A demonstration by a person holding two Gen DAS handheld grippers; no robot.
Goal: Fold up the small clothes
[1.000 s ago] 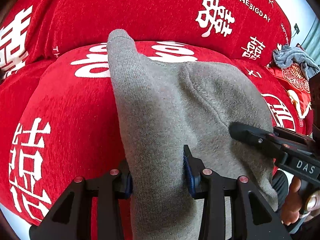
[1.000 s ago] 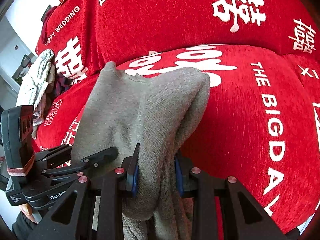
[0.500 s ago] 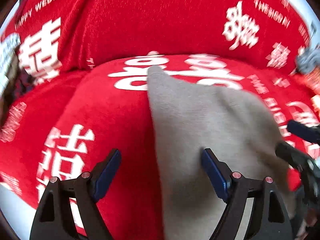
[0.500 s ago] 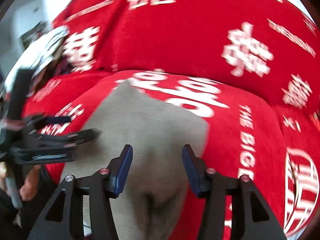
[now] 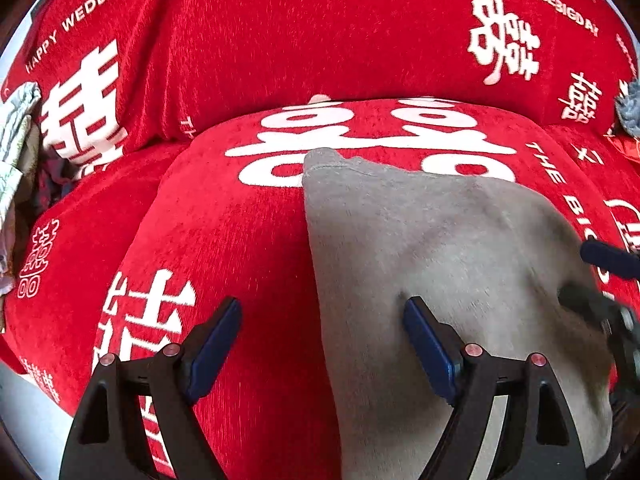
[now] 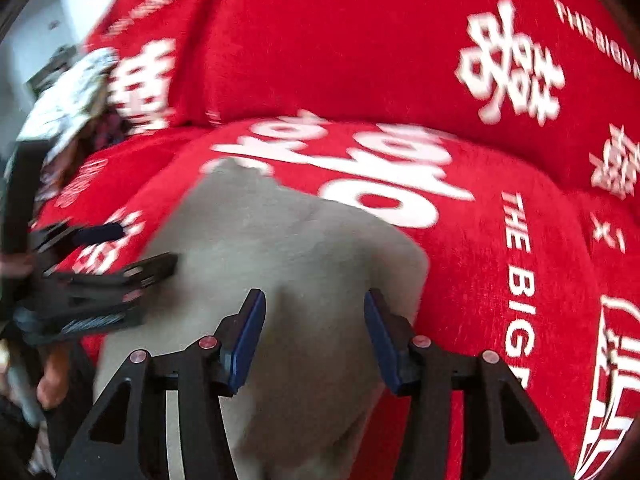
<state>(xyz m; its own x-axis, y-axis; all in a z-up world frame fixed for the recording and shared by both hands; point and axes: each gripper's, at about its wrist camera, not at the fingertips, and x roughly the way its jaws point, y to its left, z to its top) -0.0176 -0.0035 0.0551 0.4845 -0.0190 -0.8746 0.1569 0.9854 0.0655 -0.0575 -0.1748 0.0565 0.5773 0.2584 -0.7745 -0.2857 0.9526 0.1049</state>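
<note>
A grey knitted garment [image 5: 440, 248] lies flat on the red seat cushion [image 5: 224, 232] of a sofa, one narrow corner pointing toward the backrest. My left gripper [image 5: 322, 308] is open and straddles the garment's left edge; one blue pad is over red fabric, the other over grey. In the right wrist view the same garment [image 6: 288, 248] sits under my right gripper [image 6: 314, 300], which is open with grey cloth below the gap and neither pad pressing on it. The left gripper [image 6: 120, 256] shows blurred at that view's left side.
The red sofa backrest [image 5: 320, 40] with white lettering rises behind the cushion. A pale patterned pile of cloth [image 5: 16, 152] lies at the far left, and a grey-blue cloth [image 5: 630, 108] at the far right. A hand [image 6: 52, 380] holds the left gripper's handle.
Both grippers were shut on the grey garment and held it up; both have since let go and opened. The garment now lies flat on the cushion, and both views have tilted upward.
</note>
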